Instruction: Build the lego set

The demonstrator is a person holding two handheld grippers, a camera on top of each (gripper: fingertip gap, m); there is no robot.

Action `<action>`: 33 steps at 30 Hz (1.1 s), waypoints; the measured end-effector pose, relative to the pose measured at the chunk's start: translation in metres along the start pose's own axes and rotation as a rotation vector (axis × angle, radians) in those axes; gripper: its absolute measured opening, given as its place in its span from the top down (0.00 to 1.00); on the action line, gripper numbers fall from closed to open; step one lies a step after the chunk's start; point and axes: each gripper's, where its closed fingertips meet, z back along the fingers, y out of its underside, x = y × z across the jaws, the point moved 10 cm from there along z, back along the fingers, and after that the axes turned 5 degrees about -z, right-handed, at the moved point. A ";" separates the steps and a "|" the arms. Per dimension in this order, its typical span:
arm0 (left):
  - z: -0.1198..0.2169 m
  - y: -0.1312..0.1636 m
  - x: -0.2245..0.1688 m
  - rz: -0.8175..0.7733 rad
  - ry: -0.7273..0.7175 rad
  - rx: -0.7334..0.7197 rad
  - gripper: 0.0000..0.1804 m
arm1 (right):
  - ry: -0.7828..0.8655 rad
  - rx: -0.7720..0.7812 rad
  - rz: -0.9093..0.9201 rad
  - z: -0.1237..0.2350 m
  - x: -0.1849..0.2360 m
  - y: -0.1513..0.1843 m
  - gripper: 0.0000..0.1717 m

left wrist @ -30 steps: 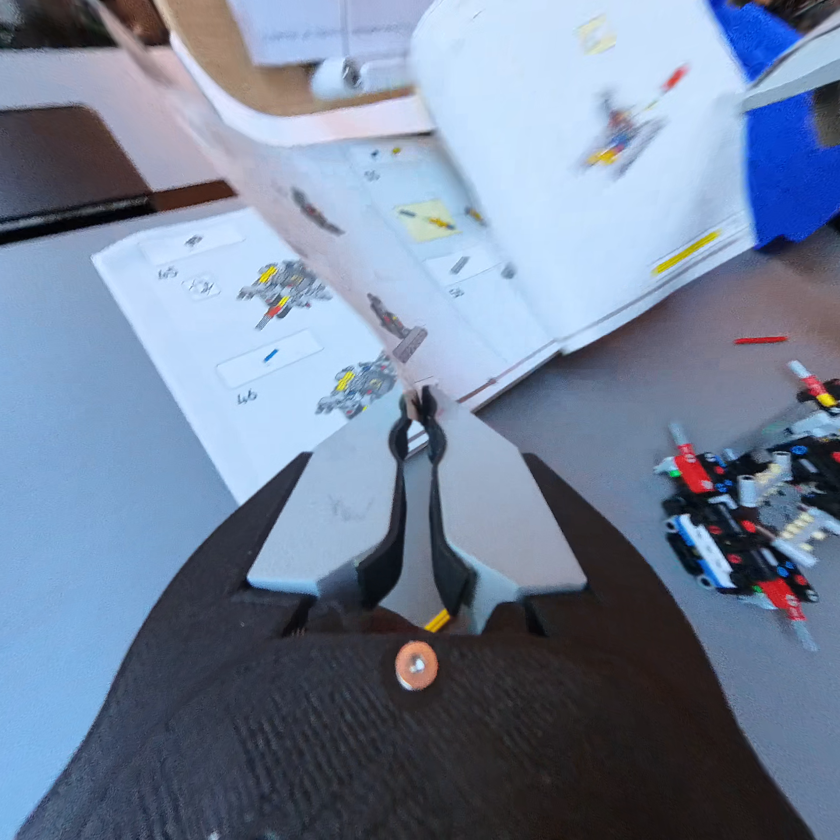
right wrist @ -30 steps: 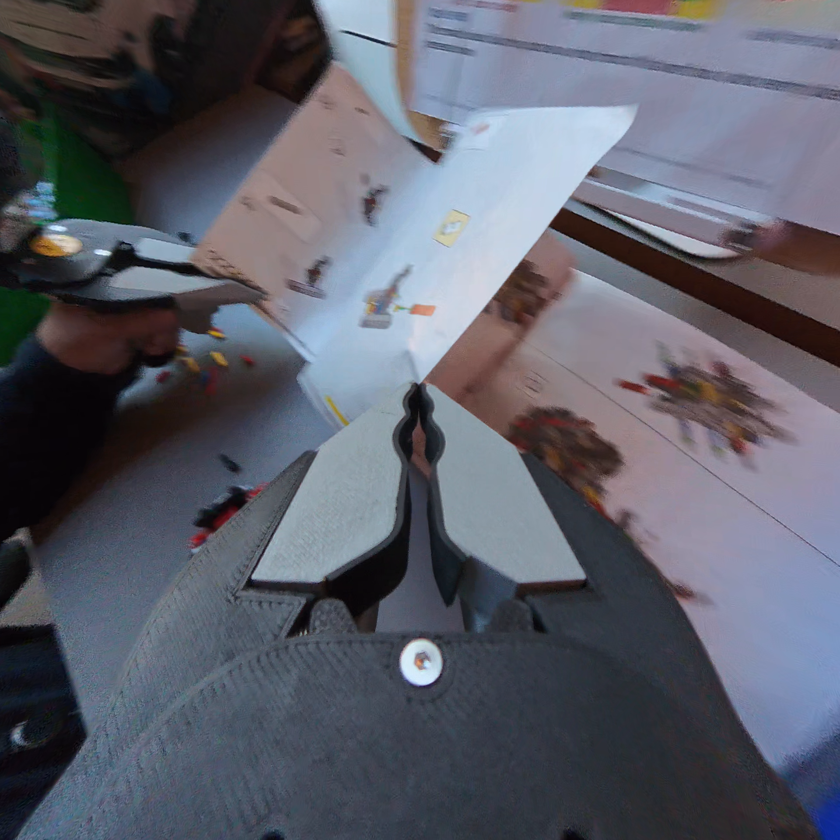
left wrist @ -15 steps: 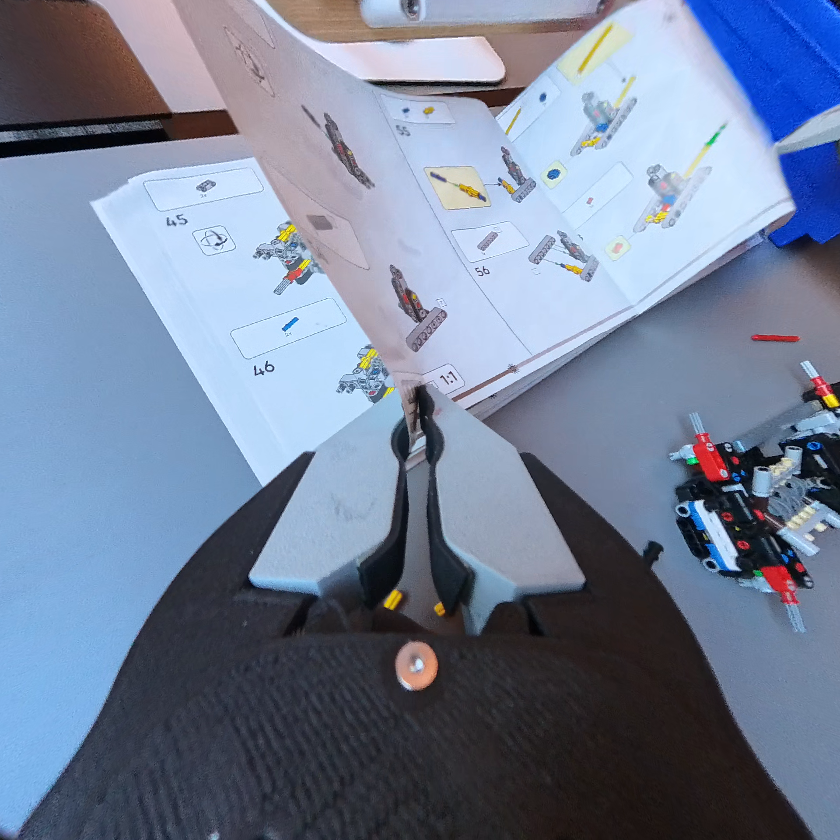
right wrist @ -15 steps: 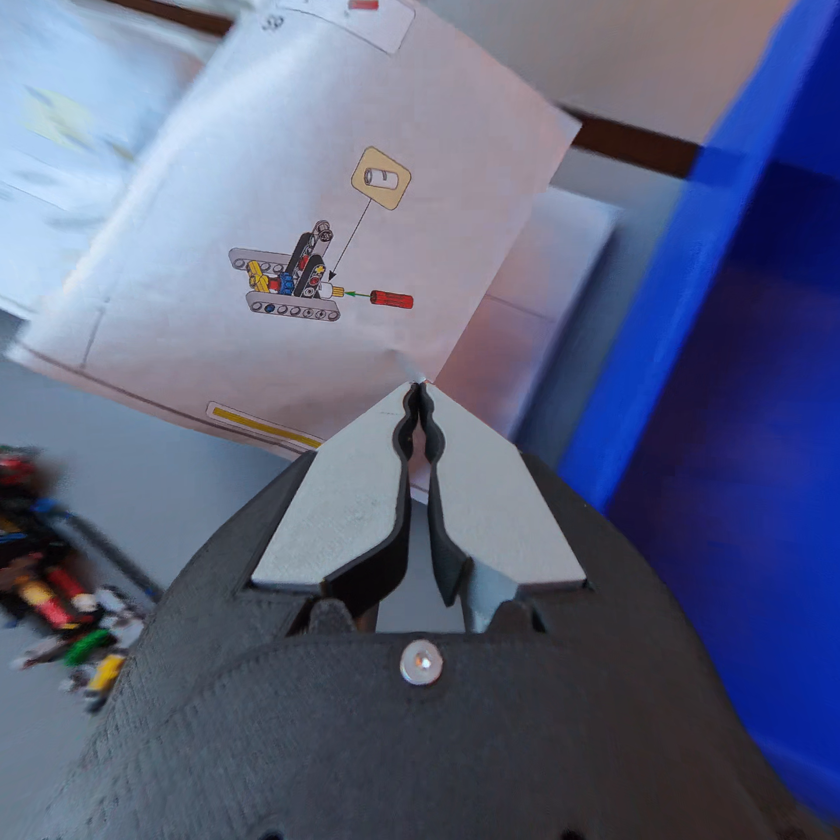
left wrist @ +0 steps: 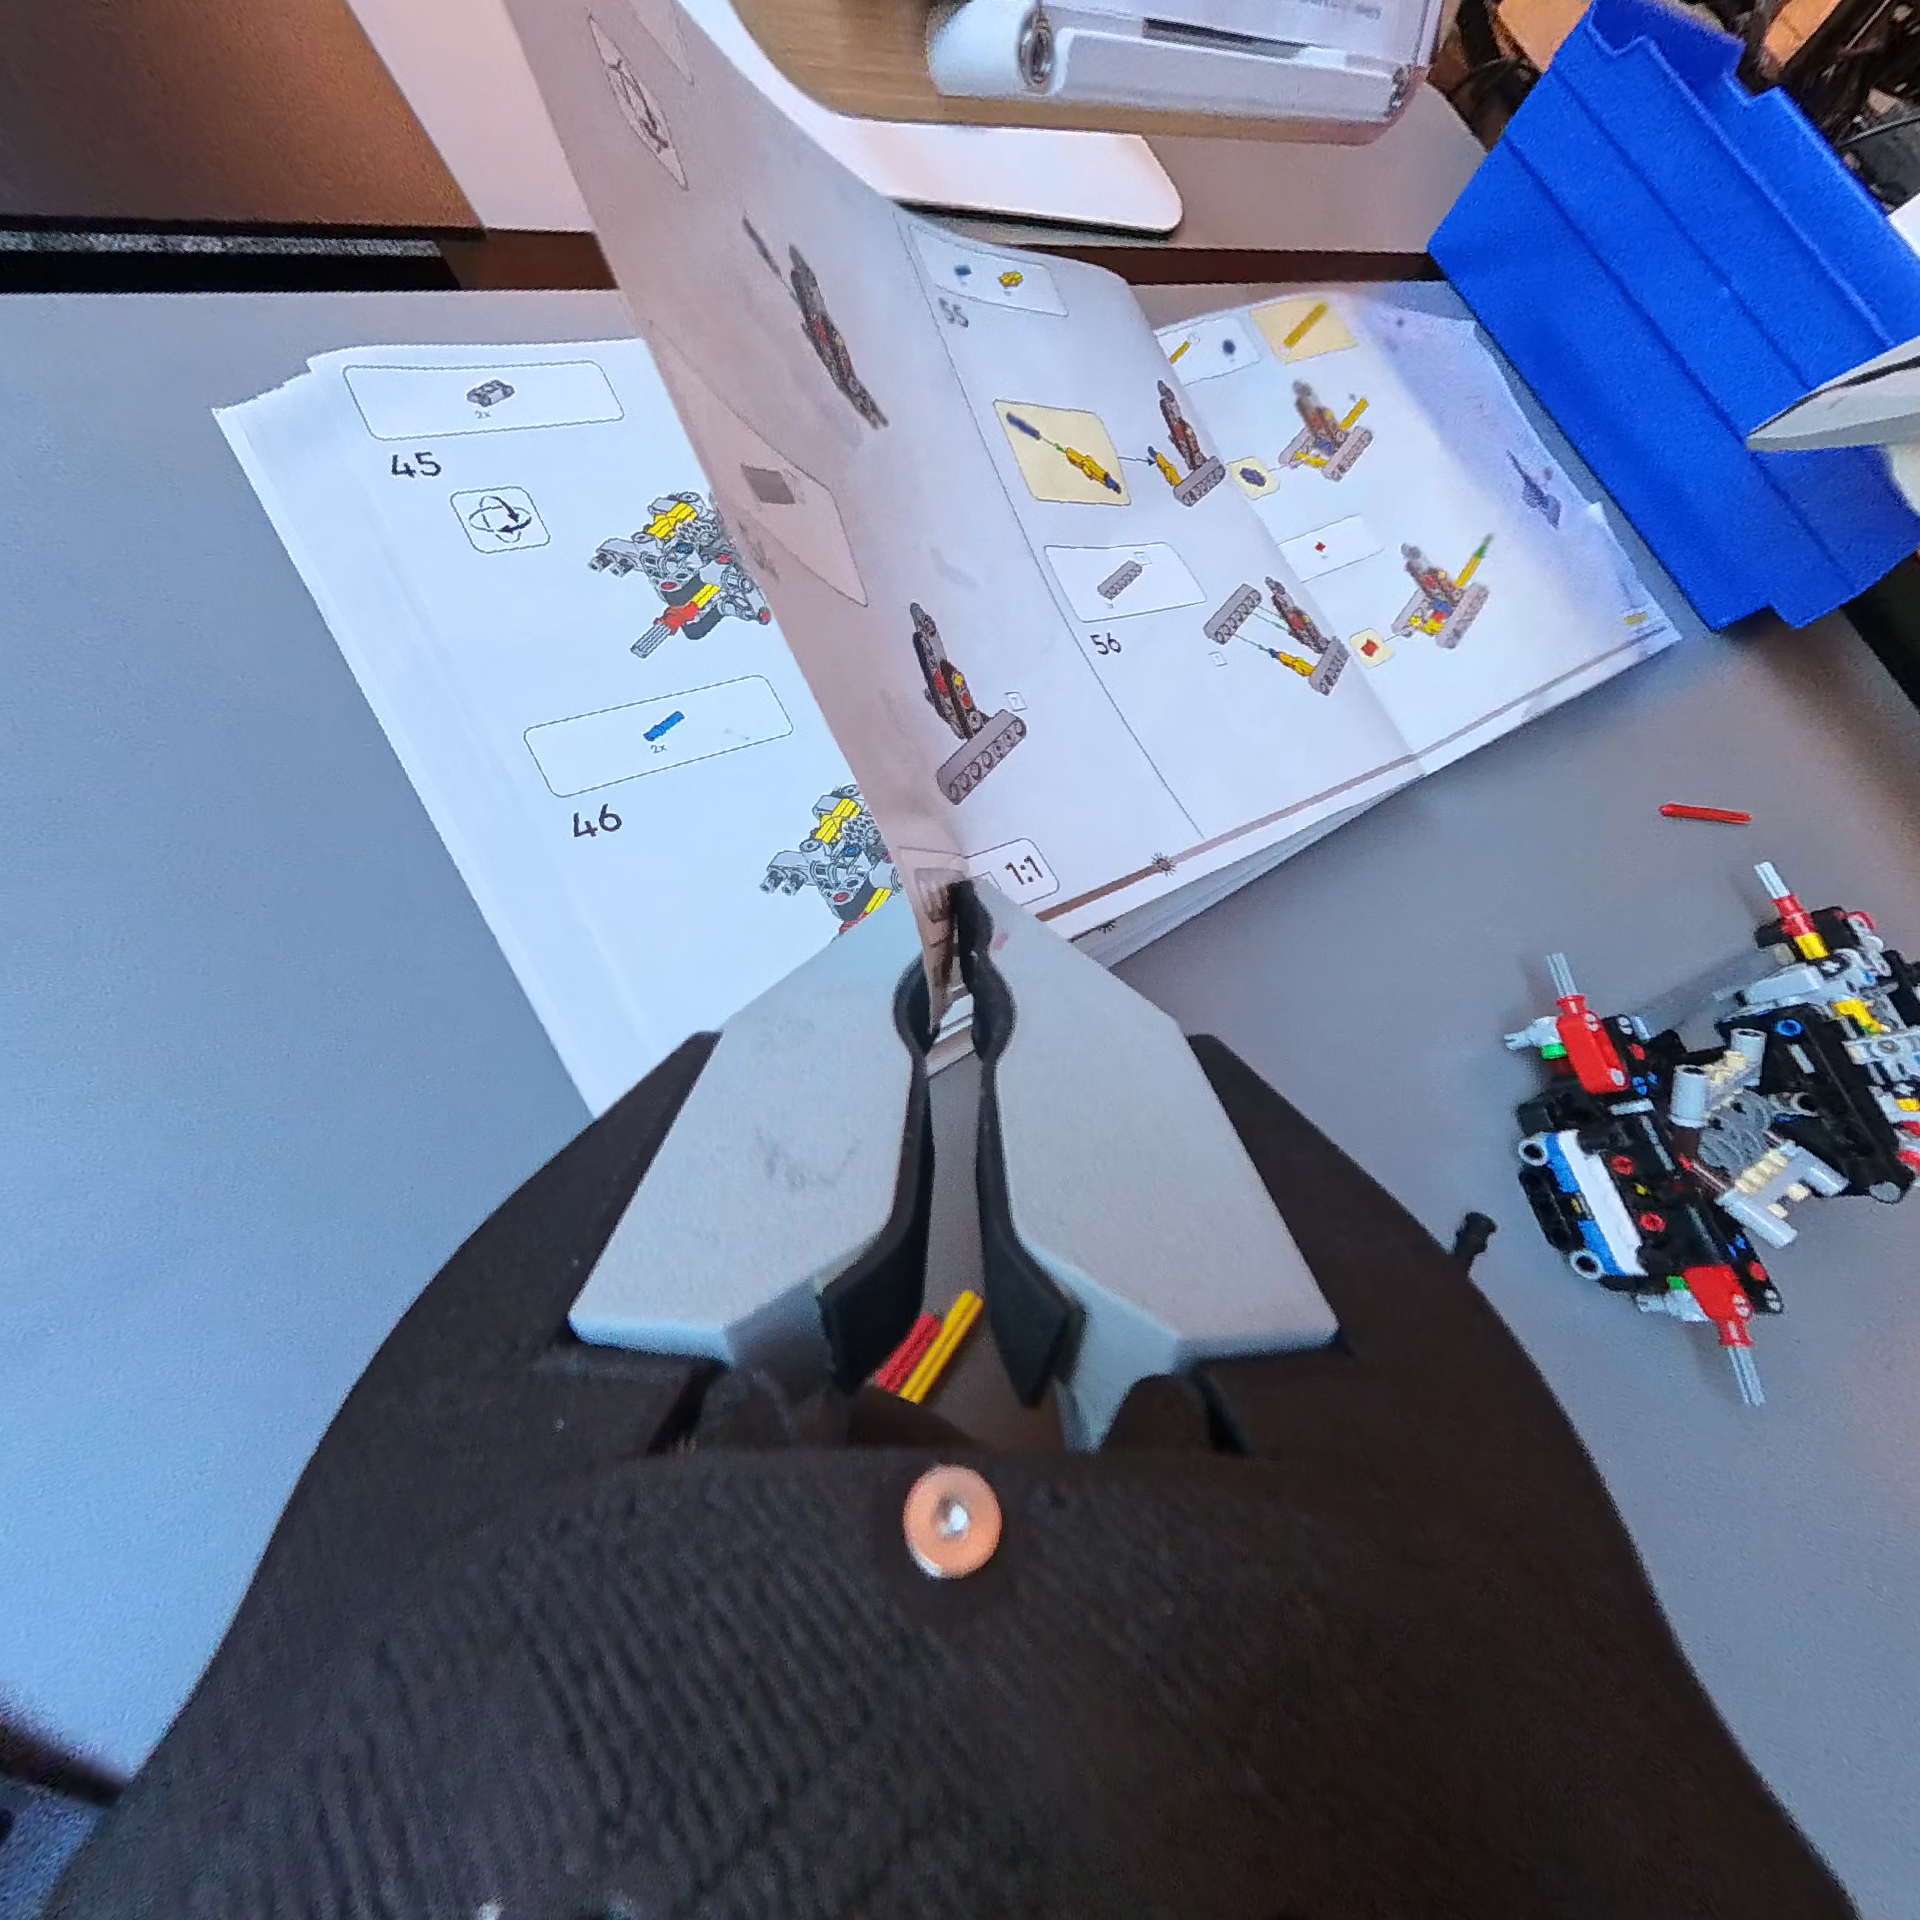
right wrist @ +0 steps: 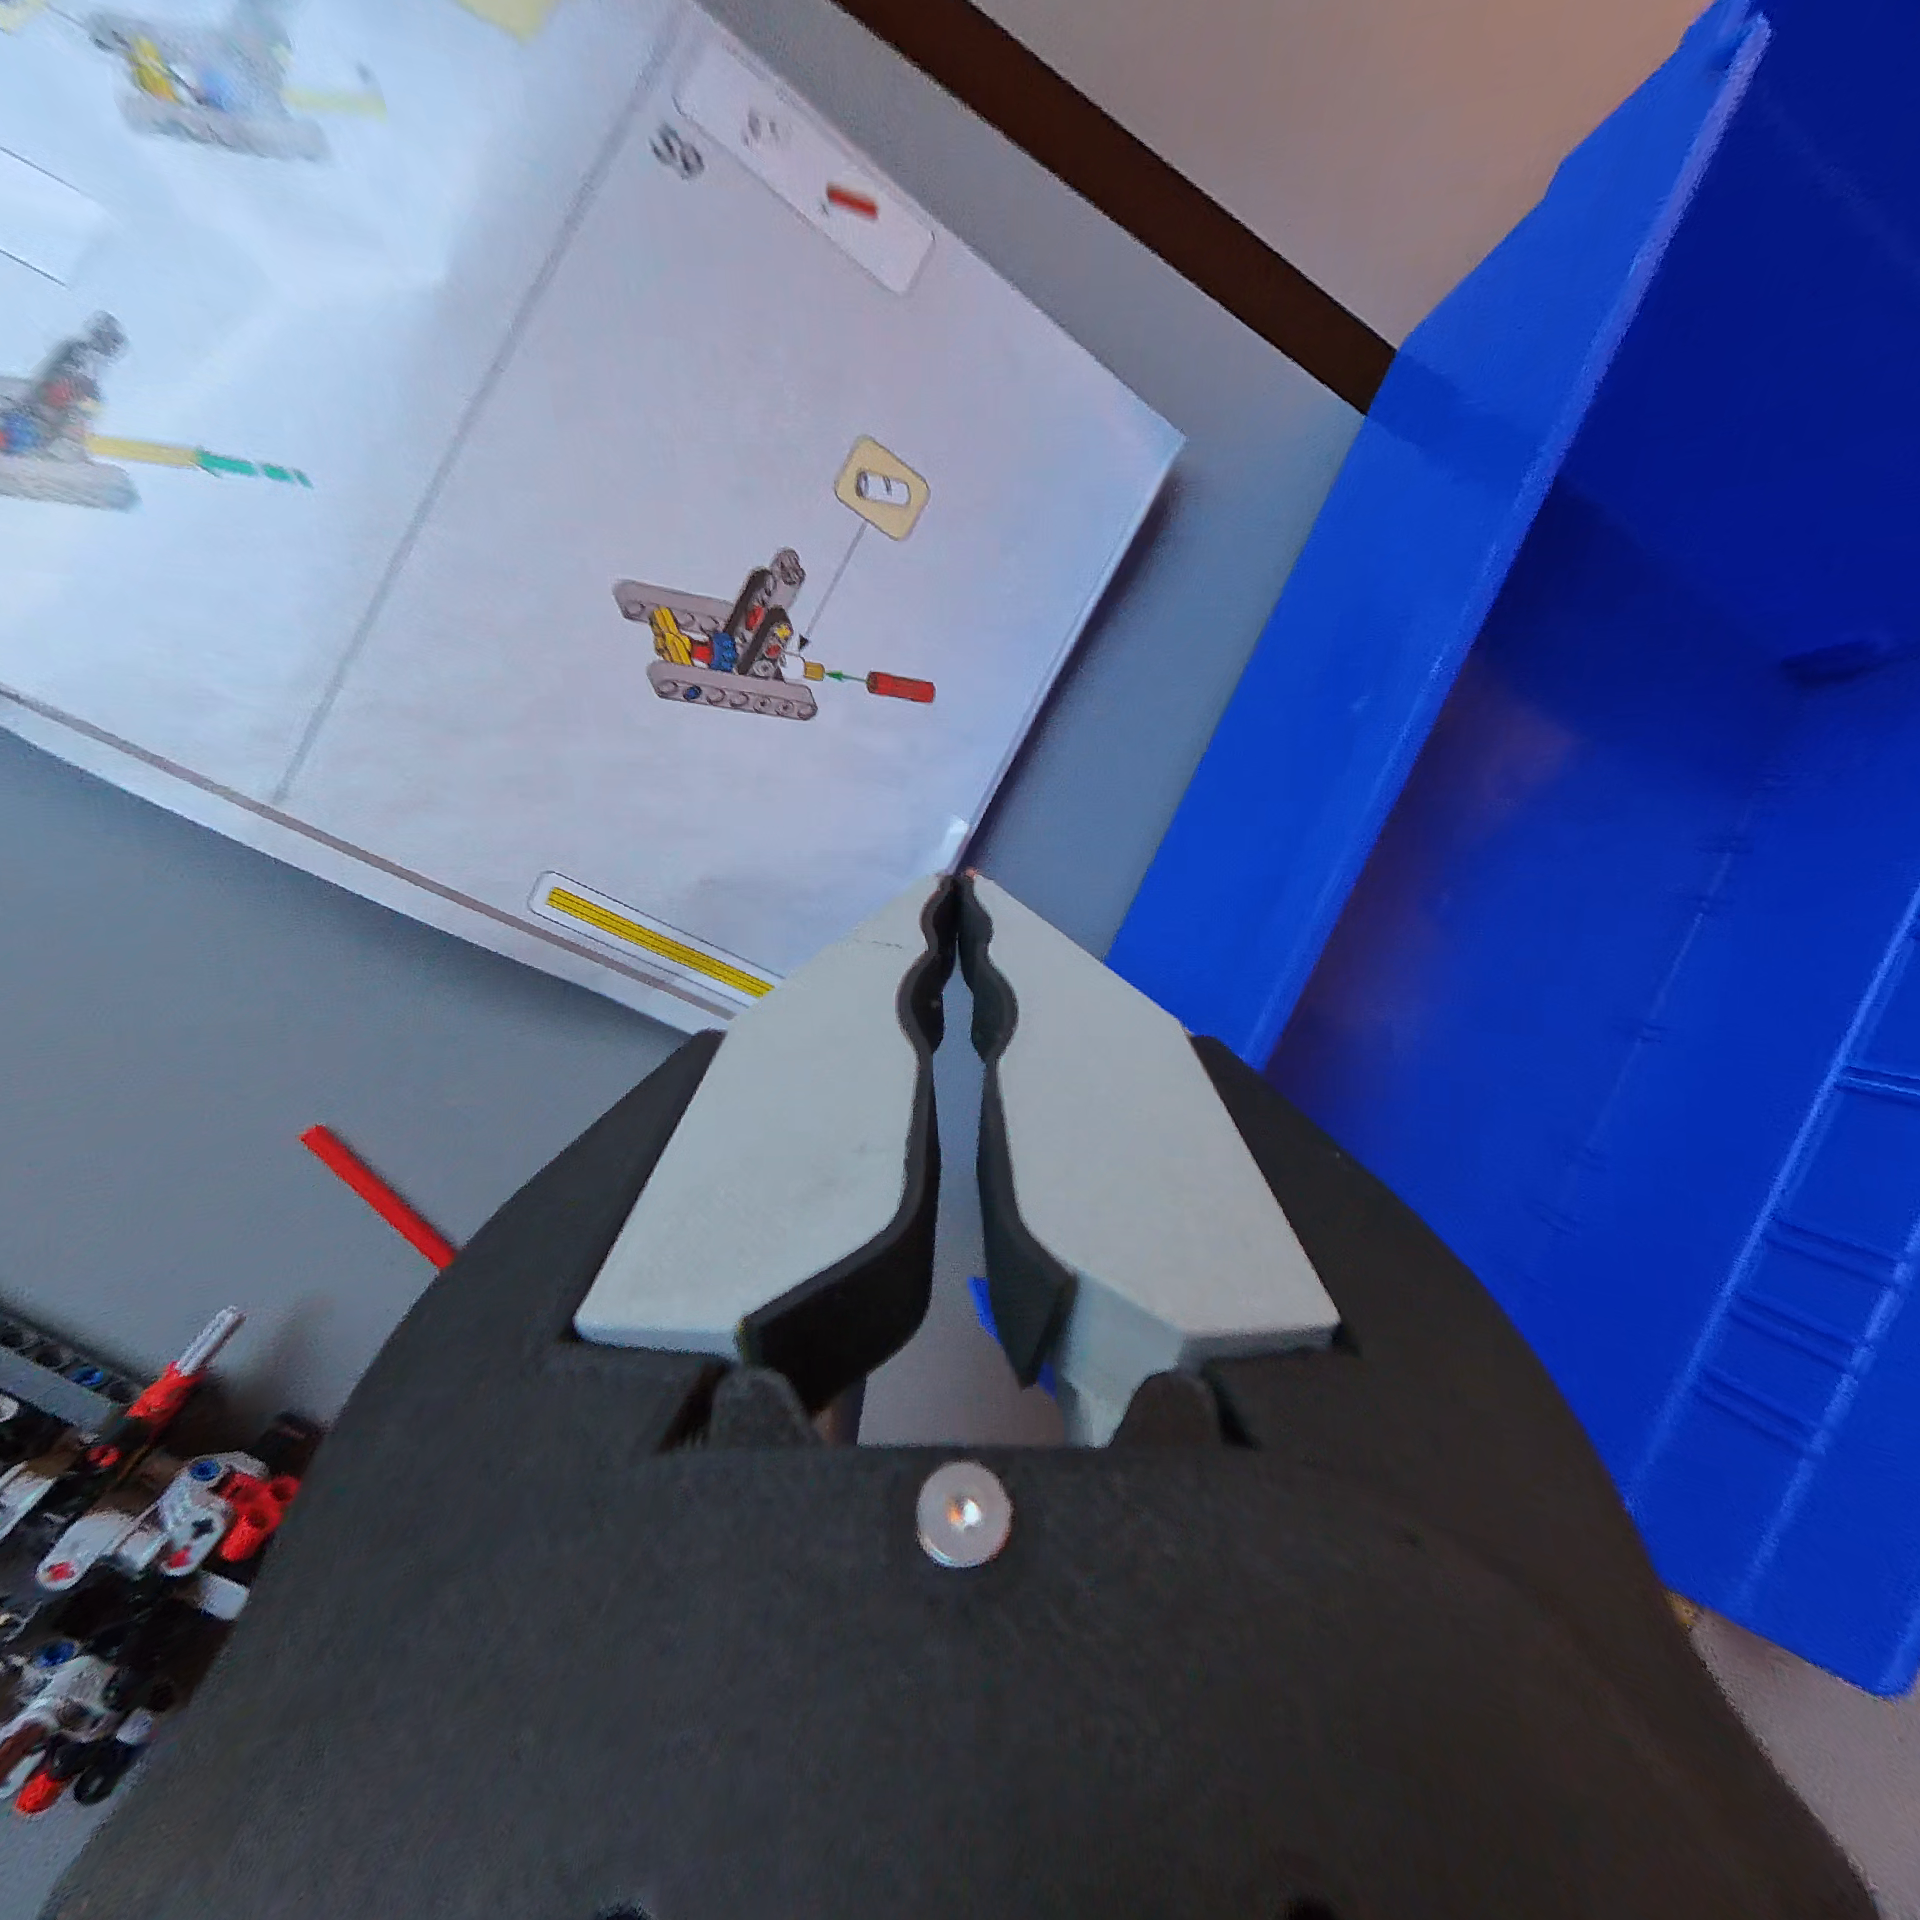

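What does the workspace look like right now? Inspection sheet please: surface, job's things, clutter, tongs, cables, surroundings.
Surface: grey table, mostly bare on the left.
Job's things: open instruction booklet; part-built brick model.
Clutter: loose red rod; small black piece.
Tongs: left tongs shut on a raised booklet page; right tongs shut, tips at the booklet's corner, holding nothing.
Cables: nothing seen.
Surroundings: blue bin right of the booklet; white stand base behind.

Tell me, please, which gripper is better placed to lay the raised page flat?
Probably the left gripper: its jaws are shut on the raised page at the bottom corner. The right gripper is shut, beside the booklet's corner.
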 end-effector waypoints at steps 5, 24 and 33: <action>0.001 0.002 0.003 0.004 0.012 0.013 1.00 | -0.111 -0.129 -0.030 0.010 0.009 -0.001 1.00; -0.067 -0.136 -0.206 -0.382 0.713 0.030 0.94 | -0.665 -0.460 -0.252 -0.012 0.057 0.005 0.92; 0.048 -0.123 -0.087 -0.669 0.102 0.111 0.75 | -0.503 -0.502 -0.228 -0.005 0.034 0.030 0.88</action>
